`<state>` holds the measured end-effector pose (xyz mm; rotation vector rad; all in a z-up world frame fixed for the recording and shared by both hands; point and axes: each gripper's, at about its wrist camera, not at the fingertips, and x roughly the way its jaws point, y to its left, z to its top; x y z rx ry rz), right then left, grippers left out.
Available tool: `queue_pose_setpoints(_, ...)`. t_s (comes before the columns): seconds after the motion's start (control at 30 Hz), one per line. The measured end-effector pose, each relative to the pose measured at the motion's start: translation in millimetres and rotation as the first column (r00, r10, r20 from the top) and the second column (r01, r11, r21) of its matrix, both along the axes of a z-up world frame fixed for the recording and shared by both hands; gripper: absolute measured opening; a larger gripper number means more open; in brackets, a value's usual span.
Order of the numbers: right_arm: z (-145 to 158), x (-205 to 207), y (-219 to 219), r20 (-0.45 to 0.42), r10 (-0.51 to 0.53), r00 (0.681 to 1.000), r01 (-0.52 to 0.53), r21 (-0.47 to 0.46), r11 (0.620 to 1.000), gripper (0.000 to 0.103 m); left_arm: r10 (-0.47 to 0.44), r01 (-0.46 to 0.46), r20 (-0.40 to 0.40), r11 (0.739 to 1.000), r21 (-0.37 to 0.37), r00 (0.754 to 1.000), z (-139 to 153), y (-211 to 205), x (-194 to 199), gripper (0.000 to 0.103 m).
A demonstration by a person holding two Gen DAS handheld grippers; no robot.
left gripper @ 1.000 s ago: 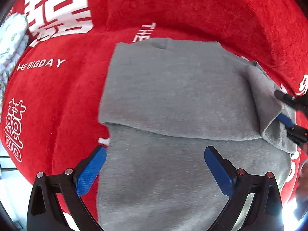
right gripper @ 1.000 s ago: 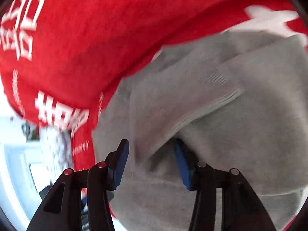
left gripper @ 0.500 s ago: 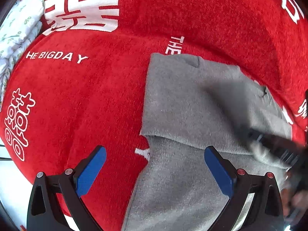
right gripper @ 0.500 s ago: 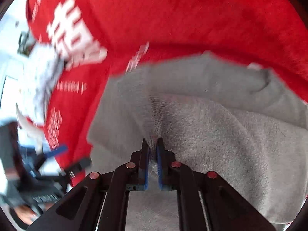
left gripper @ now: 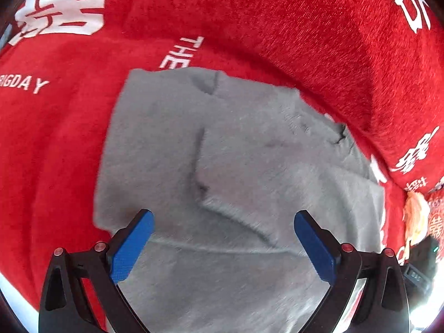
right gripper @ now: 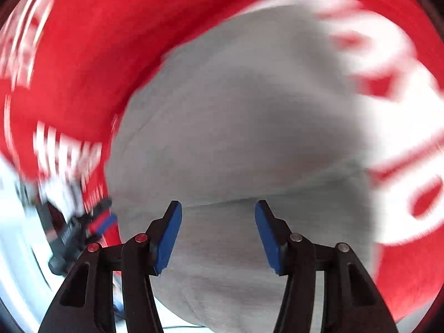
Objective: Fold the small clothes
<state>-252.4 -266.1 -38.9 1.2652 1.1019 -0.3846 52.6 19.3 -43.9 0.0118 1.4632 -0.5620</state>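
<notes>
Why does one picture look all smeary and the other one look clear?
Right wrist view: the red blanket and its white letters are streaked with motion blur, and the grey garment looks soft, while the blue fingers stay sharp. Left wrist view: mostly crisp, with the grey garment and its folds clear; only the fisheye lens bends the edges, and there is white glare at the bottom right corner.

Folded garment [left gripper: 236,172] flat on the printed blanket [left gripper: 277,27]

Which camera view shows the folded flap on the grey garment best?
The left wrist view: the grey garment is sharp there, its folded flap edged by clear creases. The right wrist view shows the same cloth blurred, with only a faint fold line.
</notes>
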Motion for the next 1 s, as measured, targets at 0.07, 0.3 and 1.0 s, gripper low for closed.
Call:
queue_pose_setpoints(0.07,-5.4,-27.1,-17.6,0.014,-0.121,0.993,0.12,0.03,0.992,0.059,0.011,-0.011,-0.025,1.0,-0.001,1.0,-4.3,-3.6,2.2,0.069)
queue_pose_setpoints(0.3,-0.2,-27.4,-41.3,0.069,-0.168,0.983,0.17,-0.017,0.985,0.006,0.01,-0.011,-0.022,0.998,-0.054,1.0,2.8,-1.7,0.4,0.008)
queue_pose_setpoints(1.0,5.3,-25.3,-106.1,0.106,-0.065,0.992,0.074,-0.082,0.994,0.054,-0.048,0.035,0.141,0.995,0.096,0.989,39.0,6.9,-6.0,0.009)
